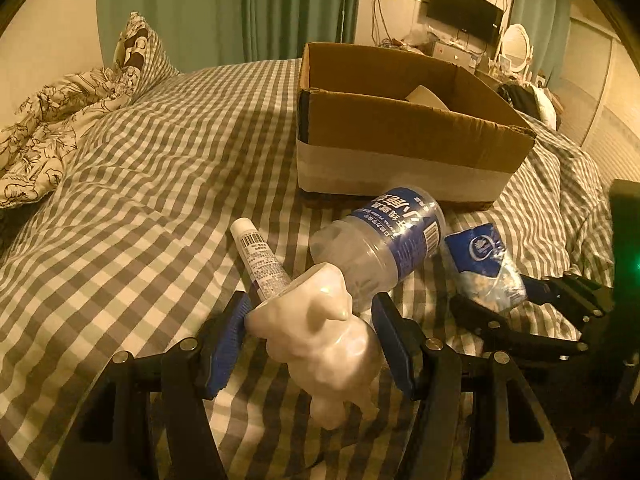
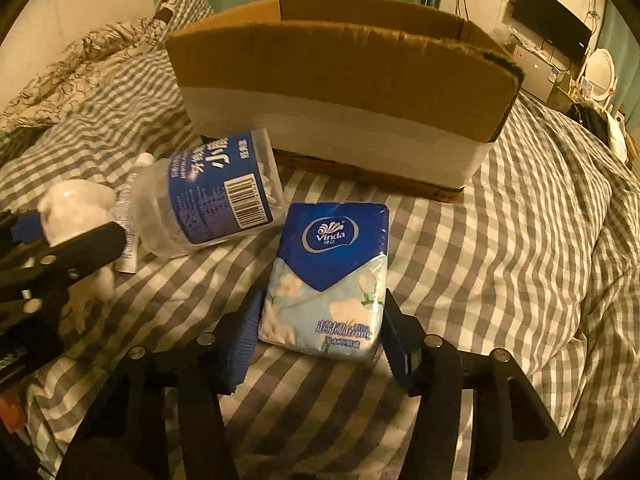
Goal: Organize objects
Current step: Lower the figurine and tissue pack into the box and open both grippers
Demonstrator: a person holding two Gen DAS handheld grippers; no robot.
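My left gripper (image 1: 312, 320) is shut on a white lumpy figurine (image 1: 328, 336), held just above the checked bedsheet (image 1: 140, 200). A white tube (image 1: 260, 256) and a tipped clear water bottle with a blue label (image 1: 384, 240) lie right behind it. In the right wrist view a blue Vinda tissue pack (image 2: 332, 272) lies on the sheet between the blue pads of my right gripper (image 2: 320, 316), and both pads touch its sides. The bottle (image 2: 216, 196) lies left of the pack. Behind both stands an open cardboard box (image 2: 340, 80).
A floral quilt (image 1: 60, 120) and a pillow (image 1: 140, 52) are bunched at the far left of the bed. Something pale lies inside the box (image 1: 424, 98). Beyond the bed are green curtains, a wall TV (image 1: 464, 8) and an oval mirror (image 1: 516, 46).
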